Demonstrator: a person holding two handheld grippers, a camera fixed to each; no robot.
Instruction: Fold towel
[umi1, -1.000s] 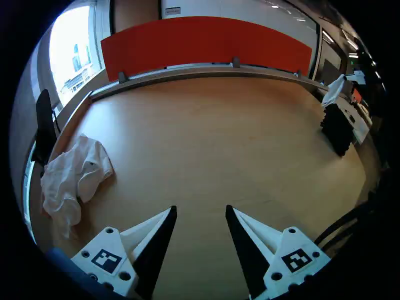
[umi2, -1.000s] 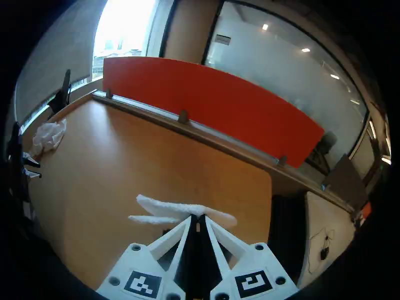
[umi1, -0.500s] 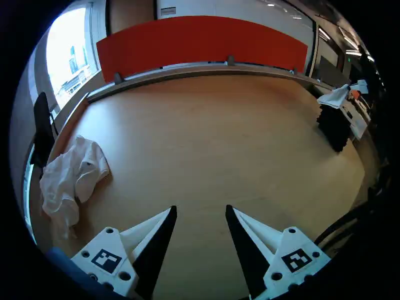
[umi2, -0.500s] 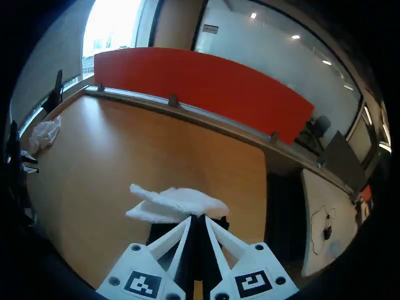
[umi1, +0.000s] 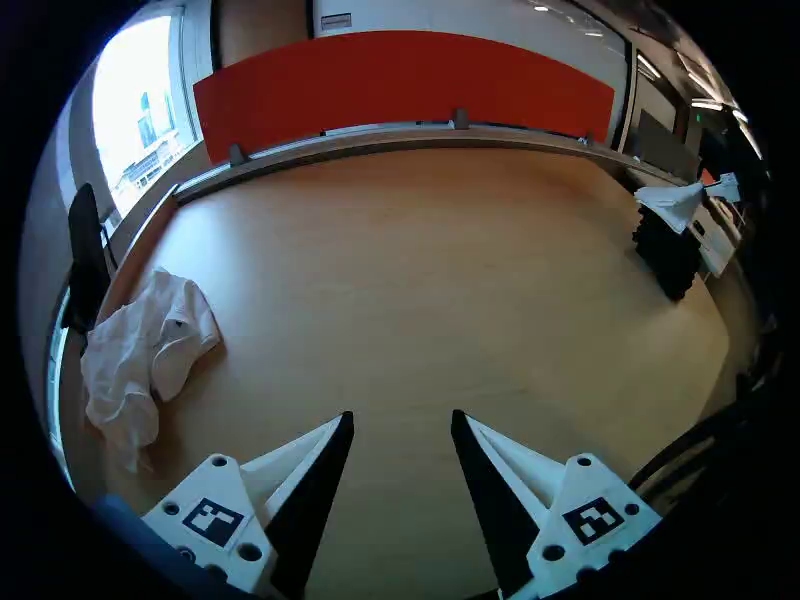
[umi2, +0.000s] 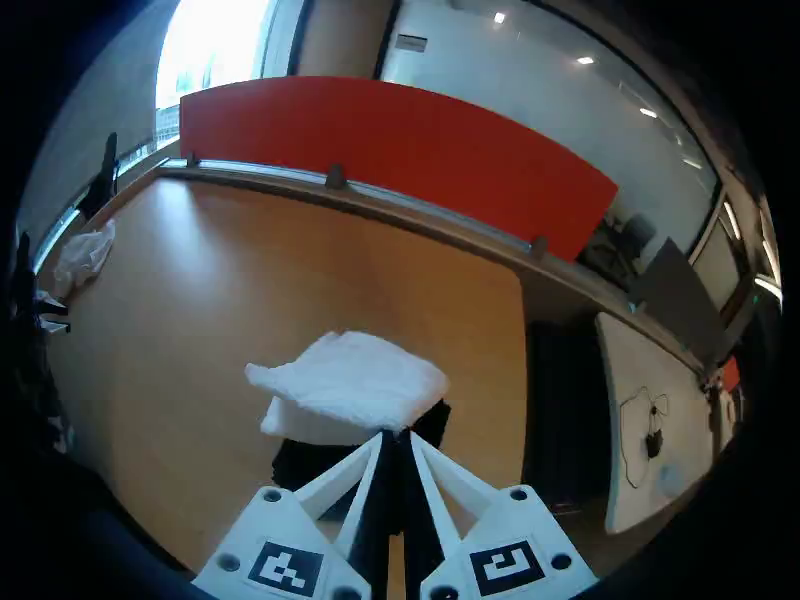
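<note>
In the right gripper view, we see the towel (umi2: 350, 385), pinched at the tips of the right gripper (umi2: 398, 440), change its look. A second ago it is a thin, edge-on sliver. Now it is a broad, puffy folded slab with its top face turned toward us. A dark stack (umi2: 300, 460), unseen a second ago, now spreads beneath the towel toward 7 o'clock. The red divider (umi2: 400, 150) sits higher in this view than before. In the left gripper view, out at 2 o'clock, the towel goes from standing tall above the stack to lying flatter and lower, close over its top. We cannot tell whether they touch.
</note>
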